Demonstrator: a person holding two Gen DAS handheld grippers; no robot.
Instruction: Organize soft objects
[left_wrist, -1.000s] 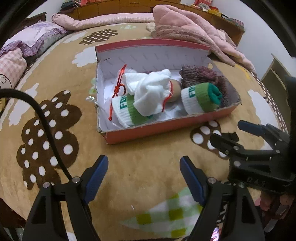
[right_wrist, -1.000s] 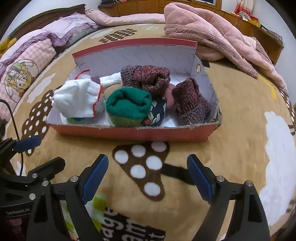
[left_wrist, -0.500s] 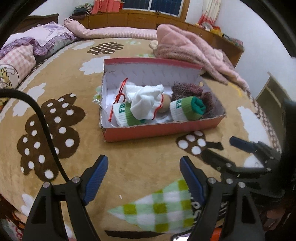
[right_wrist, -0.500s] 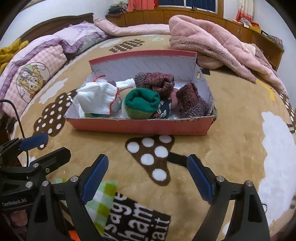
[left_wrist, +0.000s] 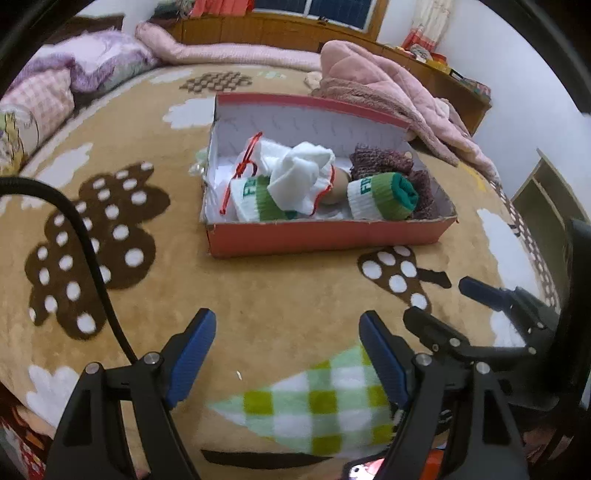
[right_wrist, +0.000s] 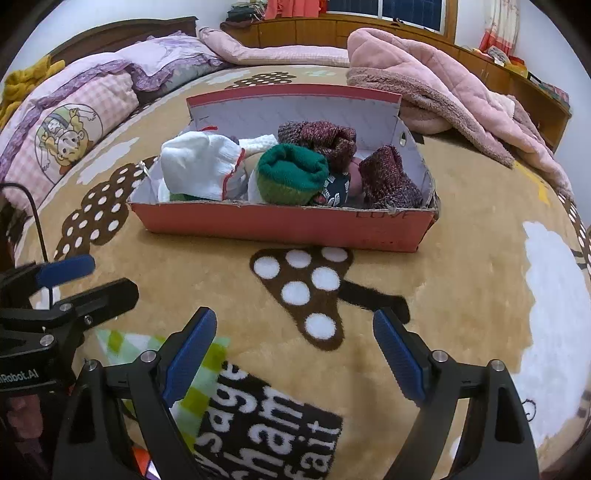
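1. At the left, a pink checked pillow (right_wrist: 74, 122) carries a cartoon child print; no words can be read on it.
2. The left gripper (left_wrist: 286, 354) hangs over the tan blanket (left_wrist: 258, 295) with its blue pads spread wide and nothing between them. Its body reads "Robot.AI", seen from the right wrist camera.
3. The red box (right_wrist: 280, 225) sits mid-blanket, near wall low, far flap upright. The socks lie inside: a white bundle (right_wrist: 199, 166) at left, a green-and-white roll (left_wrist: 382, 197) lettered "FR…", and maroon knit pairs (right_wrist: 388, 177) at right.
4. Faint "LOVE" marks the box's front right corner.
5. The right gripper (right_wrist: 295, 350) gapes wide and empty. Below it the blanket print reads "sage", "ham", "fait".
6. Bare blanket lies between both grippers and the box; a pink quilt (right_wrist: 443, 88) crowds the box's far right corner.
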